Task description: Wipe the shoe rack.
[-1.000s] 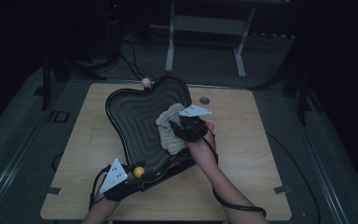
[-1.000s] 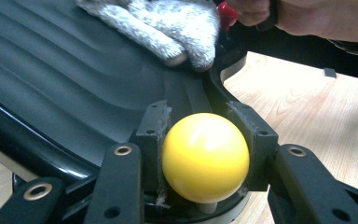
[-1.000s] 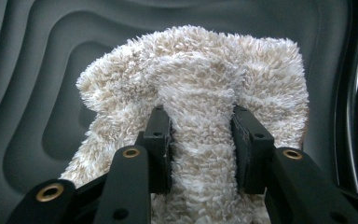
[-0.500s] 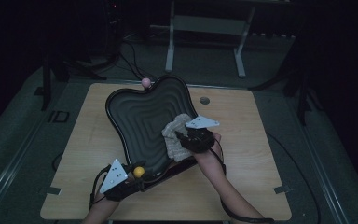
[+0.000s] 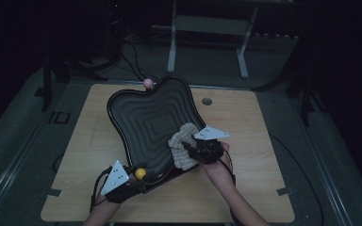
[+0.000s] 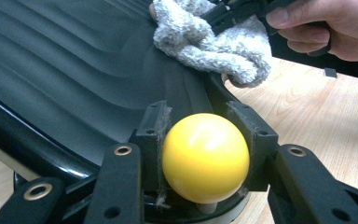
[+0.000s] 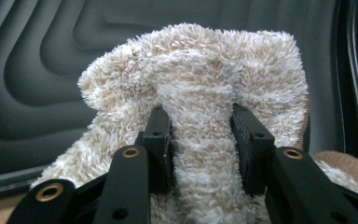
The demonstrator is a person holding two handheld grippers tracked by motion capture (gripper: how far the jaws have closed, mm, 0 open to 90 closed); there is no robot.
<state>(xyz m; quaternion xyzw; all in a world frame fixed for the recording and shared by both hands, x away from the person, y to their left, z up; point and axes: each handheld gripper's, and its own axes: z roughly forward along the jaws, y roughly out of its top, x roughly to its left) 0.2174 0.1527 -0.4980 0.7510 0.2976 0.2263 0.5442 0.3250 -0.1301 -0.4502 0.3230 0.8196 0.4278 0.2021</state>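
Observation:
A black ribbed tray [image 5: 141, 117] lies tilted across the wooden table [image 5: 245, 122]. It has a pink knob [image 5: 147, 83] at its far end and a yellow ball knob [image 5: 140, 173] [image 6: 205, 156] at its near corner. My left gripper [image 5: 134, 181] [image 6: 205, 154] is shut on the yellow knob, one pad on each side. My right gripper [image 5: 188, 148] [image 7: 200, 140] is shut on a bunched beige fluffy cloth [image 5: 181, 146] [image 7: 200, 79] [image 6: 209, 42], which rests on the tray's near right edge.
A small round hole [image 5: 207, 101] sits in the table top beyond the tray. Bare wood lies right of the tray [image 6: 317, 107]. Metal stand legs [image 5: 172, 52] and cables [image 5: 132, 56] stand on the dark floor behind the table.
My right gripper has dragged the cloth toward me and to the right, from the tray's middle to its near right edge. The left gripper has kept still on the yellow knob.

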